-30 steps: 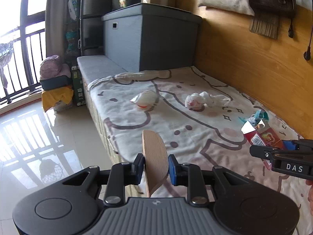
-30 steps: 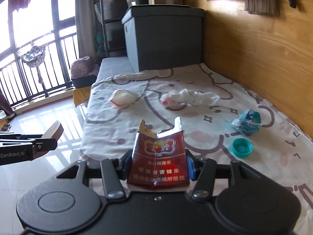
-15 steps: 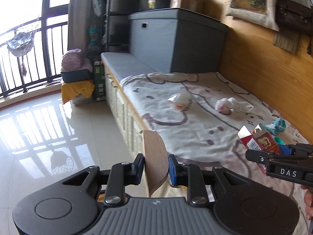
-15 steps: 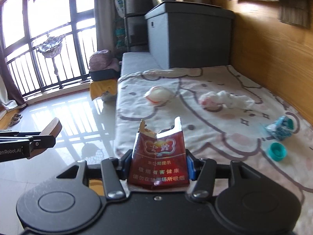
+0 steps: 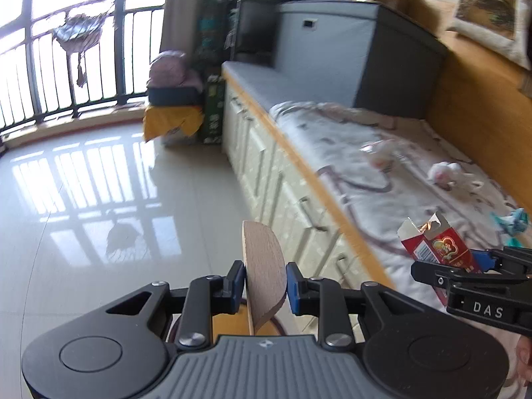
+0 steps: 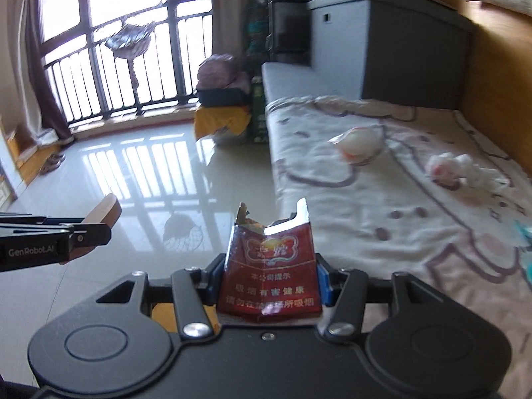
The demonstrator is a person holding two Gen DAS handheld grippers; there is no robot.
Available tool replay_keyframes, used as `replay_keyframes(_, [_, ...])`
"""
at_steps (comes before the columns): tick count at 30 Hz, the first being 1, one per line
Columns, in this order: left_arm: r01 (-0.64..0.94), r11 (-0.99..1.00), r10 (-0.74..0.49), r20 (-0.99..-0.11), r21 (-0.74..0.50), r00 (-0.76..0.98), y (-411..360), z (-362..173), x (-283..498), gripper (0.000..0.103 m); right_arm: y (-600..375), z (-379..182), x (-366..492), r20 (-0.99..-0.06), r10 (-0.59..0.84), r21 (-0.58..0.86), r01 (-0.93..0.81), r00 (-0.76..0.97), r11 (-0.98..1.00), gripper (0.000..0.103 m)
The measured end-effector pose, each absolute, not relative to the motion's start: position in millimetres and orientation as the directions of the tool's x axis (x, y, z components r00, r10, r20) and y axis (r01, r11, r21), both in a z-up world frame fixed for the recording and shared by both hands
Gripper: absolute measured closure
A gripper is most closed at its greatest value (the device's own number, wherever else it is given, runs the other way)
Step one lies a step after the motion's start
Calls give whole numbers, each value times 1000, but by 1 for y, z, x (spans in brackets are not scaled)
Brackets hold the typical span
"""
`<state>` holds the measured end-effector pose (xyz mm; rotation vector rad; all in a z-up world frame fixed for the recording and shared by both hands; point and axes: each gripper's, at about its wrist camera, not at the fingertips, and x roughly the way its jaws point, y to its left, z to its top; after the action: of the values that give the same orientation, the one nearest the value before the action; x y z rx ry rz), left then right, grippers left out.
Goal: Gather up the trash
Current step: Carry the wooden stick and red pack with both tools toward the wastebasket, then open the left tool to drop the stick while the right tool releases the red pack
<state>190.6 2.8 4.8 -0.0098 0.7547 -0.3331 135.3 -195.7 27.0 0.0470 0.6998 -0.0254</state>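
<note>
My left gripper [image 5: 266,282] is shut on a thin rounded wooden piece [image 5: 264,259] that stands on edge between its blue pads, over the tiled floor beside the bed. To its right, my right gripper [image 5: 465,266] is shut on a torn red cigarette pack [image 5: 435,246]. In the right wrist view the pack [image 6: 269,266] fills the jaws of the right gripper [image 6: 269,276], and the left gripper [image 6: 83,232] with the wooden piece [image 6: 104,211] shows at the left edge. A crumpled white wrapper [image 6: 359,143], a tissue wad [image 6: 455,169] and a teal wrapper [image 5: 512,221] lie on the blanket.
The bed [image 5: 332,206] has a wooden edge with pale drawers below and a cartoon-print blanket. A grey storage box [image 5: 349,53] stands at its far end. A yellow bag under stacked cushions [image 5: 173,119] sits on the glossy floor [image 5: 99,216] near the balcony railing [image 6: 99,76].
Both grippers have swung left and away from the bed, so more floor and window show now. The wooden piece and the cigarette pack stay gripped as before.
</note>
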Motion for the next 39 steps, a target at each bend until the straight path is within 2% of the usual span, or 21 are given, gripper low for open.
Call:
replay_keyframes(9, [214,965,-257,-725,-153,639,37,-46,214,75,-158,-8,169,-706,39,10,-46,707,999,49])
replay_keyframes(21, [136,977,-210,-806,-161,554,56,-118,241,75,-130,-70,219,-796,110,53,-113,595,992,49])
replay_keyframes(39, [26,974,-222,-912,-227,346,68,-251,274,75,-105,-192,274,-940,133,79,-176,315,981,49])
